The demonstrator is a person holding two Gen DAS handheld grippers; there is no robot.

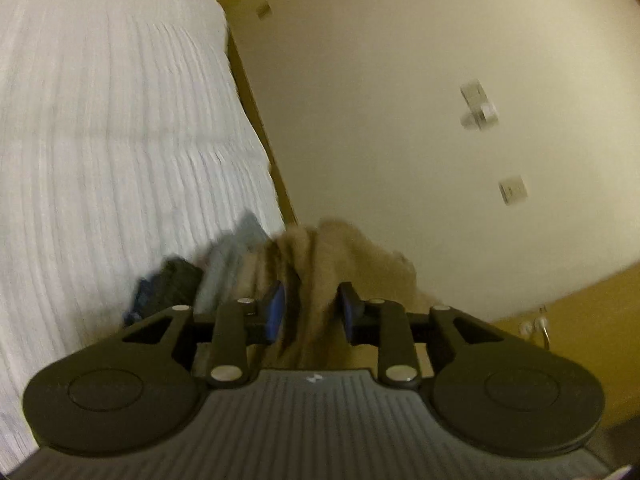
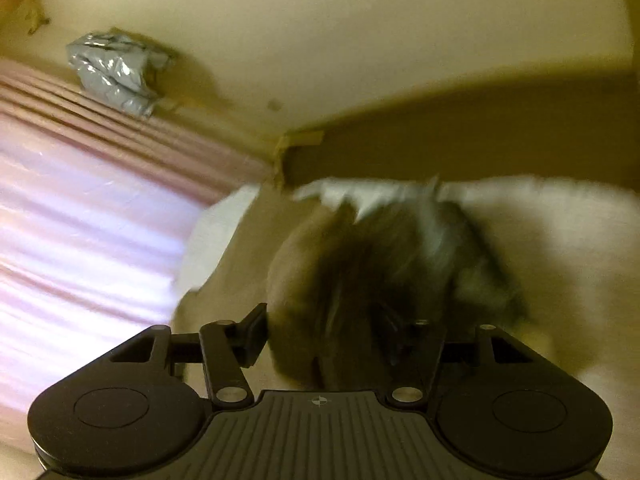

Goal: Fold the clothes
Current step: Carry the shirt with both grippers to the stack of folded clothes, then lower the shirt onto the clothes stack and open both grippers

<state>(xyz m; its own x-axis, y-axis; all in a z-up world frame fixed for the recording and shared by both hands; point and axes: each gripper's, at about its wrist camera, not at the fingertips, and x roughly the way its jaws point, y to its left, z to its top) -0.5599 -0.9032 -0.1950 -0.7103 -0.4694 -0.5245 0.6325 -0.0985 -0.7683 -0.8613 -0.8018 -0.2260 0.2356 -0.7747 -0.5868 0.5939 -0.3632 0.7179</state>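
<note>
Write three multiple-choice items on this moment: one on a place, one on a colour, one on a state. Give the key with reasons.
1. Where does the pile of folded clothes lie?
A. on the white bedspread
B. on a chair
C. in a drawer

2. What colour are the pads of the left tongs?
A. red
B. blue
C. white

3. What is between the left tongs' pads?
A. nothing
B. a hanger
C. the tan garment

Key: 1 A, the pile rests on the ribbed bedspread; 2 B, both pads show blue; 3 C, tan cloth runs between them.
</note>
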